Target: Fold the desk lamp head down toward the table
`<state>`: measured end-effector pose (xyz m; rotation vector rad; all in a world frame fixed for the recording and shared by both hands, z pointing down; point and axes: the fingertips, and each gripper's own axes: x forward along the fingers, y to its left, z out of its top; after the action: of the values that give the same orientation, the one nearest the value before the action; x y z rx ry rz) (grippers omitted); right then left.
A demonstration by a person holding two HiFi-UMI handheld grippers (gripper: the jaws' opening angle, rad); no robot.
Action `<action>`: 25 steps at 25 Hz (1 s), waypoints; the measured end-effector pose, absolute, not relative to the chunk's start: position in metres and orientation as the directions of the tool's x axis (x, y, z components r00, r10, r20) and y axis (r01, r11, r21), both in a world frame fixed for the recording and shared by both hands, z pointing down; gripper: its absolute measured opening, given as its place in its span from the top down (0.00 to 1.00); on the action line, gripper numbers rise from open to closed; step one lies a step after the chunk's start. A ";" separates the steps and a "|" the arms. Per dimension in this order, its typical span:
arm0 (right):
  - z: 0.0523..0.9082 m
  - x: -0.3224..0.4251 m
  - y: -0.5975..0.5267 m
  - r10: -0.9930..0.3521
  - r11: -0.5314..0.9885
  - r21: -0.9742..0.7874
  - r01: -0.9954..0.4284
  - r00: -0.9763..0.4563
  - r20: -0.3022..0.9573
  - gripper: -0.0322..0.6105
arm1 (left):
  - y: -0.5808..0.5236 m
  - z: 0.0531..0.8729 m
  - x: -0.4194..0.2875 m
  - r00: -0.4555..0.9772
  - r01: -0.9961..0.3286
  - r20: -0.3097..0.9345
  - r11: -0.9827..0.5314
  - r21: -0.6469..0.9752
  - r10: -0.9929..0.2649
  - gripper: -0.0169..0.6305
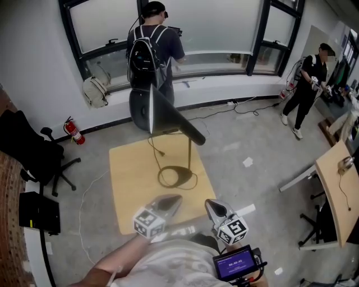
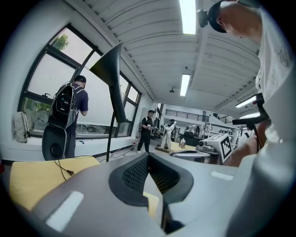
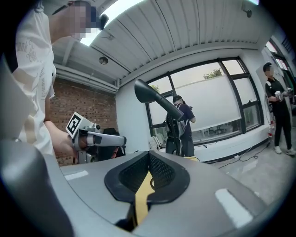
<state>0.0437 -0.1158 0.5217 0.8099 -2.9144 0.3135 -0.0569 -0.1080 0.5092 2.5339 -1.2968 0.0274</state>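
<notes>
Jaws are clenched on nothing at your left hand-held gripper [image 1: 177, 198] and right hand-held gripper [image 1: 209, 203], both short of the desk lamp [image 1: 168, 117] standing on the bench [image 1: 132, 185]; ceiling lights [image 2: 187, 14] show only in your gripper views.

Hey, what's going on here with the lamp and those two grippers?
A person holds a gripper in each hand at the near edge of a small wooden table. The left gripper and right gripper are both shut and empty. The black desk lamp stands on the table, its head raised, not yet folded down.
</notes>
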 end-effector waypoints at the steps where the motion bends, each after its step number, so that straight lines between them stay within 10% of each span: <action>1: 0.521 0.043 -0.120 -0.489 0.845 -0.162 -0.509 -0.860 0.149 0.93 | -0.110 0.508 -0.058 0.585 -0.803 0.148 -0.544 0.245 -0.797 0.97; 25: 0.482 0.027 -0.257 -0.245 0.963 -0.087 -0.254 -0.964 0.103 0.93 | -0.199 0.452 -0.069 0.330 -0.935 0.115 -0.309 0.173 -0.937 0.97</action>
<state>0.0272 -0.2567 0.4817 0.3842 -3.0220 0.1517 -0.0689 -0.1990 0.4522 2.3851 -1.7061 -0.0109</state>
